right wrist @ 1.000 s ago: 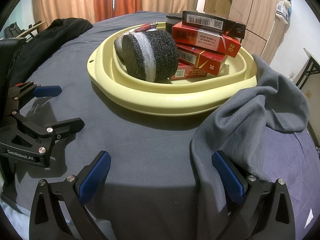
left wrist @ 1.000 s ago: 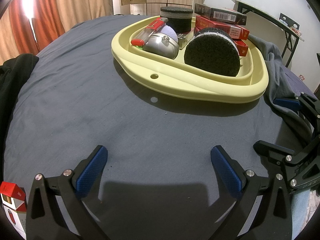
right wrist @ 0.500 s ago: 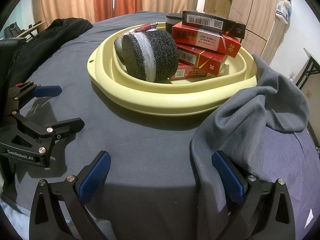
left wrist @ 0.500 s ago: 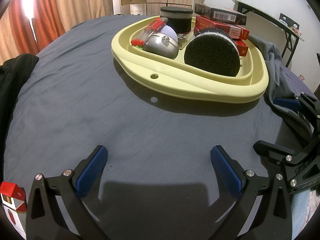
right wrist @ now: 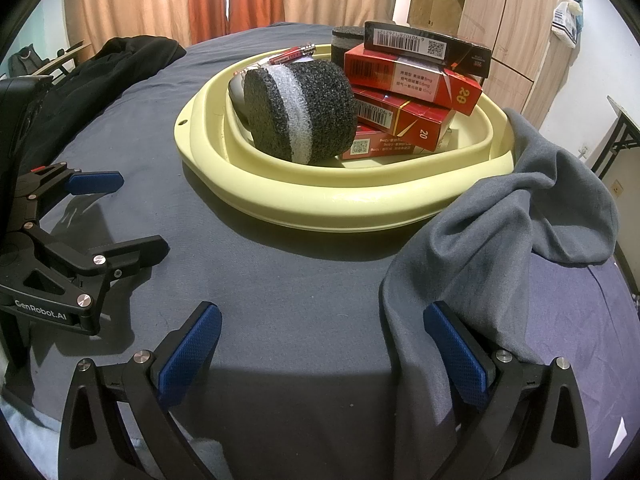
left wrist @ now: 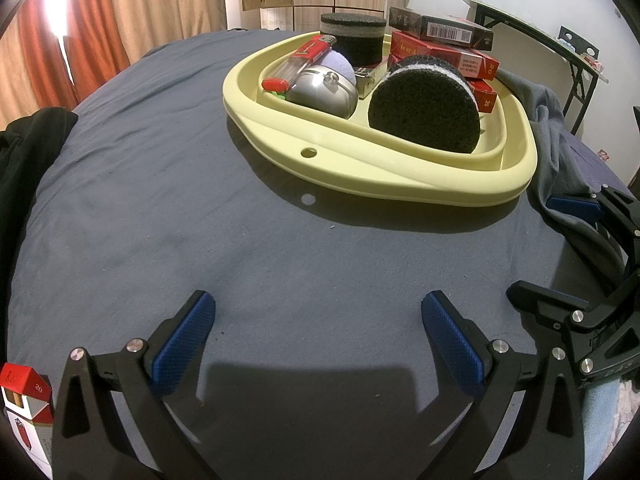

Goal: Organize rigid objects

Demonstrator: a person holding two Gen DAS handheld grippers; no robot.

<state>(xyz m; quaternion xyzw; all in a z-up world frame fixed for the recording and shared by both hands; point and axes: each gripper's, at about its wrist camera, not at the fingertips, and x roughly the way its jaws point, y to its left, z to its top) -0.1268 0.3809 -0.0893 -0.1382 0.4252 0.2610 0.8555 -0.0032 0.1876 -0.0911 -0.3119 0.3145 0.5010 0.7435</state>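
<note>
Yellow basin (left wrist: 400, 184) on the bed (left wrist: 200, 220) holds foam discs (left wrist: 424, 114) and cigarette packs (right wrist: 404, 76). Left claw (left wrist: 318, 338) and right claw (right wrist: 322, 350) both hover spread and empty.

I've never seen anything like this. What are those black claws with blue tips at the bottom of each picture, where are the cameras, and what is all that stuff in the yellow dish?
Those claws are two hand-held tongs, one in each of a person's hands; no robot arm is here. Each carries a wide-angle camera looking along its two fingers. One picture looks out from the left tongs, the other from the right tongs; each also shows its neighbour at the edge. Both are open and hold nothing.

They hover over a bed with a dark blue sheet. On it sits a pale yellow basin holding two black foam pucks, one lying on its edge, stacked red cigarette packs, a red lighter and a shiny metal object. A grey cloth lies beside the basin.
</note>
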